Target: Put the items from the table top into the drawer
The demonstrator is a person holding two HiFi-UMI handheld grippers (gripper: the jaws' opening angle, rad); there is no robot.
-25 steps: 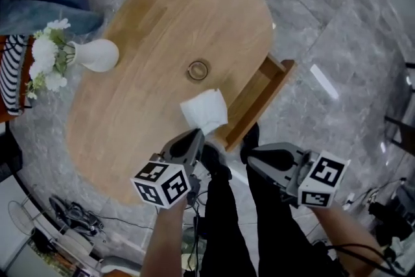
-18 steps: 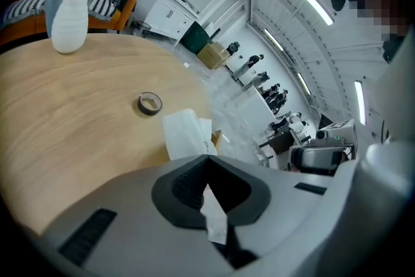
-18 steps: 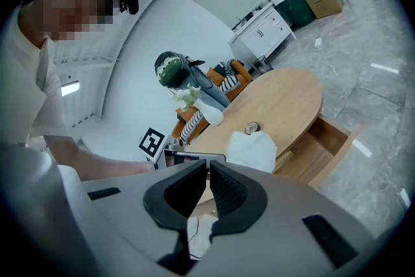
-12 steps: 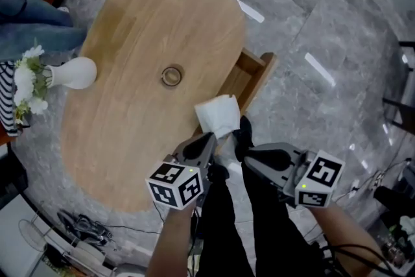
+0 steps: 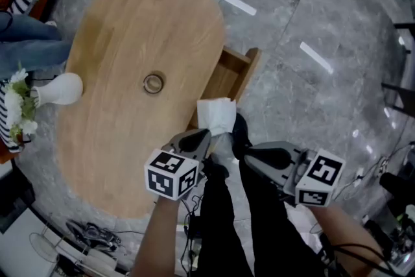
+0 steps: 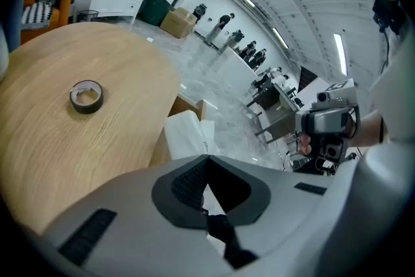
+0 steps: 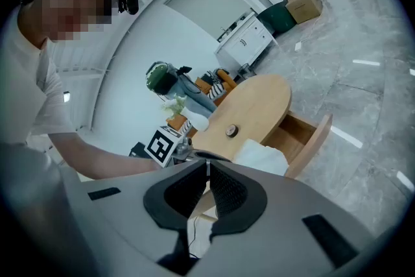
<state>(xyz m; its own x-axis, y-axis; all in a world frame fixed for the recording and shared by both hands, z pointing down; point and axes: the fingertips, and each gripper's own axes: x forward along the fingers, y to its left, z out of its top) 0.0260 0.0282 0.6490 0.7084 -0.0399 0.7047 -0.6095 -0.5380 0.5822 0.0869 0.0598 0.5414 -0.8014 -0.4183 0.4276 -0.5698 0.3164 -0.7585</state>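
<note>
A white packet [image 5: 216, 115] hangs over the near end of the open wooden drawer [image 5: 228, 74], beside the oval table's edge. My left gripper [image 5: 202, 134] is shut on the packet's near edge. In the left gripper view the packet [image 6: 187, 136] sticks out past the closed tips of the left gripper [image 6: 207, 156], with the drawer [image 6: 185, 106] beyond it. A roll of dark tape [image 5: 153, 83] lies on the table [image 5: 123, 29]. My right gripper [image 5: 249, 156] hovers to the right, below the drawer, shut and holding nothing. The right gripper view shows the right gripper [image 7: 207, 164] with its jaws together.
A white vase with flowers [image 5: 58, 89] lies at the table's left edge. A person's legs in jeans [image 5: 26, 48] are at the far left. My own dark-trousered legs [image 5: 227, 217] stand under the grippers. Cables [image 5: 91, 233] lie on the grey stone floor.
The left gripper has carried the white packet off the table's edge, to the near end of the open drawer. The right gripper has shifted a little. The view has slid toward the drawer.
</note>
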